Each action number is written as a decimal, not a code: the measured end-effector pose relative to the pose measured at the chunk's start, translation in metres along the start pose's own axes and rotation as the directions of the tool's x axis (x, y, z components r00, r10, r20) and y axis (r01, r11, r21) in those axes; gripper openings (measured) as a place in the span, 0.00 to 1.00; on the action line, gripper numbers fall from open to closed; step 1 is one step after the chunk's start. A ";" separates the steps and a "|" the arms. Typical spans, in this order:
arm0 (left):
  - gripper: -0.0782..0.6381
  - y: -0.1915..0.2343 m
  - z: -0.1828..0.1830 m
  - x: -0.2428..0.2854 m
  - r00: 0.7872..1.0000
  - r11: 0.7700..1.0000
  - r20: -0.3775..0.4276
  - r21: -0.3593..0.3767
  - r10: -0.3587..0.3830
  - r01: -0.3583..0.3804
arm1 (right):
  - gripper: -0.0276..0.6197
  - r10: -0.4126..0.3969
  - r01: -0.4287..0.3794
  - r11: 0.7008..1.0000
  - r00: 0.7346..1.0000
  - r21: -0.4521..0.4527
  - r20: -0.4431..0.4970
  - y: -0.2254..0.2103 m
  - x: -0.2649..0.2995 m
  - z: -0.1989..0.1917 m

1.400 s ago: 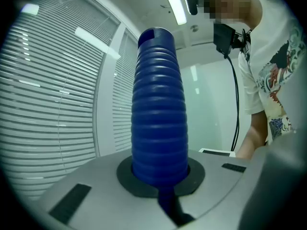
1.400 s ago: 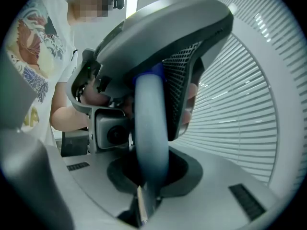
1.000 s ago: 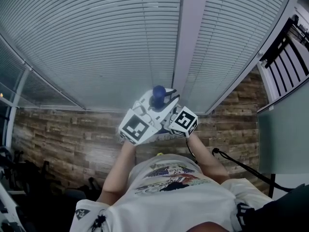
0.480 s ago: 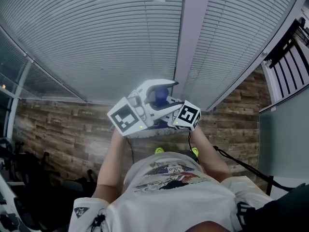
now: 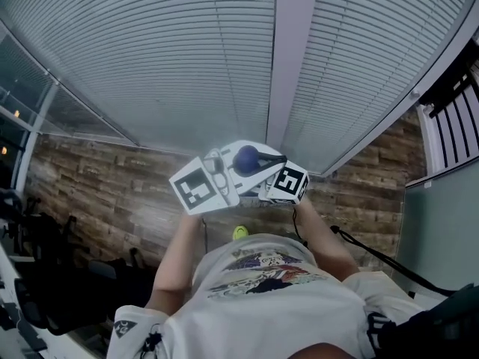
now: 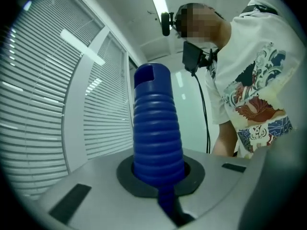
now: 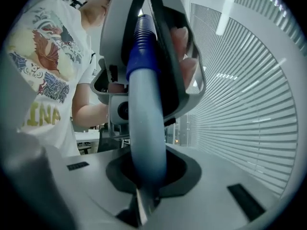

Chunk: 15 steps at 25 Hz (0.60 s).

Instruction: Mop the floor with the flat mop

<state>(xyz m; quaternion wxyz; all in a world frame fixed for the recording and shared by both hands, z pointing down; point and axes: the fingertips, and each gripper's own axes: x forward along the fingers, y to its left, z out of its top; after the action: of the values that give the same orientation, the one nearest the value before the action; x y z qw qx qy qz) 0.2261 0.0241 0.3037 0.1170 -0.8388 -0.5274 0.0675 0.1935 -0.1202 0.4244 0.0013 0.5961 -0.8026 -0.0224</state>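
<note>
Far left in the head view: white slatted blinds (image 5: 135,58) above a strip of wood-plank floor (image 5: 90,193). Left of centre: left claw (image 6: 160,176), marker cube turned up toward the camera, closed tight round the blue ribbed grip (image 5: 247,158) at the top of the flat mop, with that grip standing upright between the jaws. Just to its right and touching it: right claw (image 7: 146,178), clamped on the grey mop pole (image 7: 146,128) next down the shaft from the grip, jaws pressed against it. Rest of the mop hidden beneath both claws. Below them, a yellow-green shoe tip (image 5: 239,232) at the edge of a white printed shirt (image 5: 262,290). Further right: a black cable (image 5: 374,256) slanting across the floor.
</note>
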 end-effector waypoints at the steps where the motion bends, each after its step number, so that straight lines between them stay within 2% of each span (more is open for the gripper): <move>1: 0.12 0.006 0.001 0.008 0.999 0.999 0.005 -0.019 0.033 -0.033 | 0.12 0.017 -0.017 1.000 1.000 0.012 -0.009 -0.003 -0.007 -0.003; 4: 0.12 0.019 -0.001 0.029 0.989 0.988 -0.024 -0.033 0.147 -0.148 | 0.12 0.080 -0.078 0.996 0.996 0.031 -0.034 -0.008 -0.027 -0.015; 7: 0.12 0.022 -0.004 0.052 0.966 0.969 -0.088 -0.023 0.244 -0.247 | 0.12 0.122 -0.122 0.993 0.993 -0.004 -0.002 -0.002 -0.046 0.001; 12: 0.12 0.006 -0.007 0.086 0.914 0.922 -0.146 -0.027 0.379 -0.387 | 0.12 0.195 -0.194 0.981 0.977 -0.023 0.080 0.023 -0.083 0.010; 15: 0.12 -0.002 -0.005 0.105 0.869 0.880 -0.164 -0.010 0.466 -0.474 | 0.12 0.263 -0.254 0.964 0.954 -0.079 0.142 0.035 -0.107 0.014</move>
<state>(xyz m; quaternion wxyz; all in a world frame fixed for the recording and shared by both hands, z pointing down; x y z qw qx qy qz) 0.2715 0.1186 0.3096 0.1170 -0.9472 -0.2982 0.0144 0.1908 -0.0073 0.4146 -0.0386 0.4823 -0.8704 -0.0912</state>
